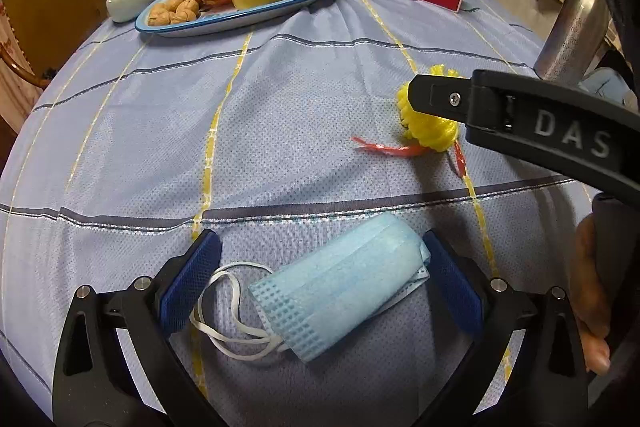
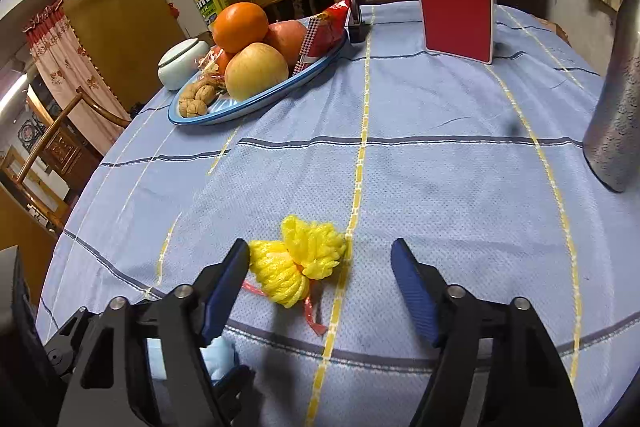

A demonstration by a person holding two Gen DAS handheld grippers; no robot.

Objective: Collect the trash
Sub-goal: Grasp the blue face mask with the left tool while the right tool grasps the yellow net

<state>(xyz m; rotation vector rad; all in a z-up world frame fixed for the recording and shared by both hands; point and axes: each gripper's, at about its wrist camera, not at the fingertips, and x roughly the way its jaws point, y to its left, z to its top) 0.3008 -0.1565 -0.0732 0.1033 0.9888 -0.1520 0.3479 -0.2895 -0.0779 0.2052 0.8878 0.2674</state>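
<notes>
One folded pale-blue mask point(image 1: 340, 283), white loops

Both hand-held grippers, left point(image 1: 320, 279) and right point(image 2: 320, 291), gape wide.

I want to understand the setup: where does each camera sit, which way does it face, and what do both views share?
Left wrist: sits behind the left tool, faces across the table; open fingers flank a blue face mask; a hand and the right tool's finger show at right.
Right wrist: sits behind the right tool, open, facing yellow netting.
Shared: the netting, fruit plate, red card.
</notes>
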